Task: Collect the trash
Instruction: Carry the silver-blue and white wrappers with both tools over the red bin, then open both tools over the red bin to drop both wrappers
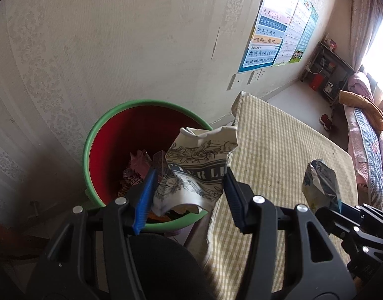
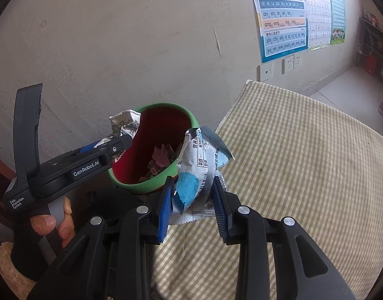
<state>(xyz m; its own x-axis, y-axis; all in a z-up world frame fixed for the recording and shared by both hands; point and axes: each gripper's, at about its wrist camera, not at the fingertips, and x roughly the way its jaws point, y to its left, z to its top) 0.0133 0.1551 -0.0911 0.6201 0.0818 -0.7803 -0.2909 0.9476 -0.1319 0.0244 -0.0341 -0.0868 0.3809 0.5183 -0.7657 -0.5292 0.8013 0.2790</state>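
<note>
- left gripper (image 1: 189, 190) clenched on a crumpled printed paper wrapper (image 1: 199, 165), held above the bin's near rim.
- right gripper (image 2: 192, 200) clenched on a blue-and-white snack packet (image 2: 196, 172), over the checked tablecloth (image 2: 304, 175), just beside the bin.
- green-rimmed red bin (image 1: 91, 140) holds scraps, against the wall (image 1: 116, 37).

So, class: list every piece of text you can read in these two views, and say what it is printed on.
"GenRobot.AI": left gripper body.
"Data Acquisition System": its handle.
"ai ei ui ao ou iu", "an en in un", "ang eng ing ong": pinyin poster.
"ER LI", partly hidden: crumpled paper.
Blue-and-white wrapper: blurred.
</note>
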